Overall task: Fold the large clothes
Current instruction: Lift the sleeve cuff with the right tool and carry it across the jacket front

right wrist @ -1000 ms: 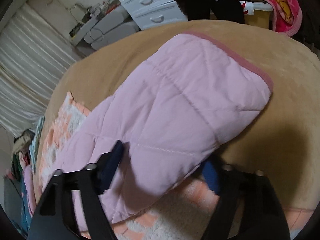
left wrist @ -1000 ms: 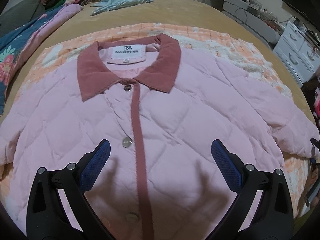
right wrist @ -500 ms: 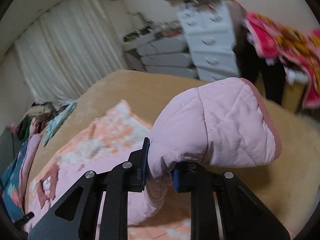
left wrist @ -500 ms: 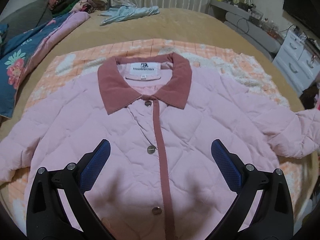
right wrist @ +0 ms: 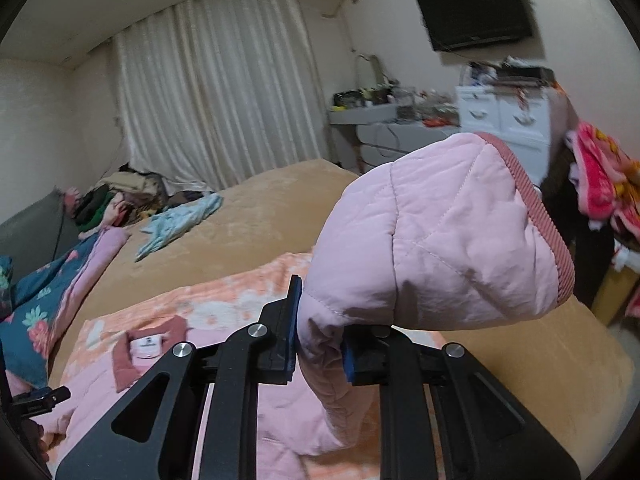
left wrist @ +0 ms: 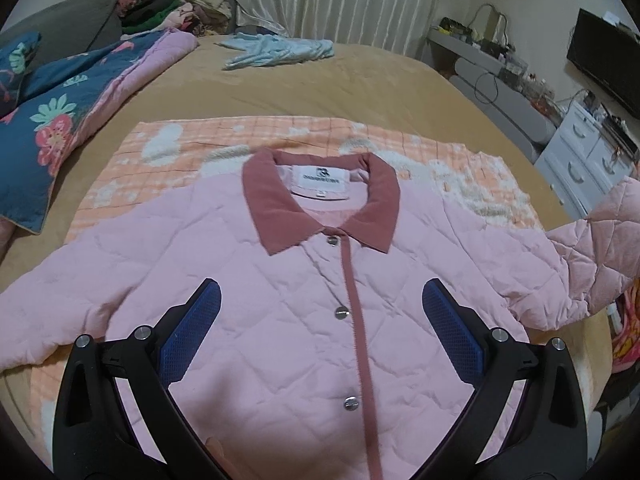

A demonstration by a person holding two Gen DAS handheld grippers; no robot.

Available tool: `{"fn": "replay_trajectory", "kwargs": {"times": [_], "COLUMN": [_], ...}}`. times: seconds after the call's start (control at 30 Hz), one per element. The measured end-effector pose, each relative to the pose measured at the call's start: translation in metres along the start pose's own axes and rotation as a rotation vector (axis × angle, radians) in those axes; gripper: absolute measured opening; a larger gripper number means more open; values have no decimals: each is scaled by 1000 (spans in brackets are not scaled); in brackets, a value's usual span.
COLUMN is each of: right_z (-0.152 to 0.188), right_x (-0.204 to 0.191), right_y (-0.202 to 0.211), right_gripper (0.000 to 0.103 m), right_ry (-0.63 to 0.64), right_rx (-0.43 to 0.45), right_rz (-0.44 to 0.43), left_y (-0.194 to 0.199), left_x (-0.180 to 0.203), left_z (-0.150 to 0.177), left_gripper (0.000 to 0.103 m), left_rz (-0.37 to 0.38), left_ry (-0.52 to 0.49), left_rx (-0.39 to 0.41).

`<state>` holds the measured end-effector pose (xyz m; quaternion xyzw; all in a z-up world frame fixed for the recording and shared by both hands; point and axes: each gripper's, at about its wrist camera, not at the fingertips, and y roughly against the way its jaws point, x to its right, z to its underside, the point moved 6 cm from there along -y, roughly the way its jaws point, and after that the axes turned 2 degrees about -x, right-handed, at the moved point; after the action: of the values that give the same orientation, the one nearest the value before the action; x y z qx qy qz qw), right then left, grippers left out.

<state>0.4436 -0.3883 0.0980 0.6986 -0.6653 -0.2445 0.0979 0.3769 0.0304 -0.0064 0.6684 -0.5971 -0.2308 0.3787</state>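
We see a pale pink quilted jacket [left wrist: 280, 300] lying face up on an orange-and-white blanket [left wrist: 168, 148] spread over the tan bed [left wrist: 320, 80]. It has diamond stitching, a dusty rose collar [left wrist: 276, 208], a matching front placket and silver snaps, buttoned closed. Our left gripper [left wrist: 320, 332] hovers over the chest with its jaws spread wide and holding nothing. Our right gripper [right wrist: 318, 340] has its jaws clenched on the jacket's sleeve [right wrist: 440, 240], lifted off the bed, its ribbed rose cuff uppermost.
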Motion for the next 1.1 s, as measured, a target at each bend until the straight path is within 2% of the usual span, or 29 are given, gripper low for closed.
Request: {"fn": "replay_trajectory", "kwargs": {"times": [0.23,0.47,0.83,1.1], "right_z": [-13,-13,7,35], "right_x": [-63,-126,-202,-250], "right_y": [6,7,-3,-12], "right_gripper": [16,16,16,16], "right_ry": [87,155,232,327], "right_rx": [13,9,-24,-42], "right_rz": [-51,-113,-215,-278], "left_y": [18,27,33,27], "left_x": [-30,-56,-102,-133], "left_z": [-3,-1,-1,6], "left_gripper": [95,95,95,95], "left_rz": [14,35,56,73], "left_ry": [39,73,158,237], "left_rx": [18,16,18,16]}}
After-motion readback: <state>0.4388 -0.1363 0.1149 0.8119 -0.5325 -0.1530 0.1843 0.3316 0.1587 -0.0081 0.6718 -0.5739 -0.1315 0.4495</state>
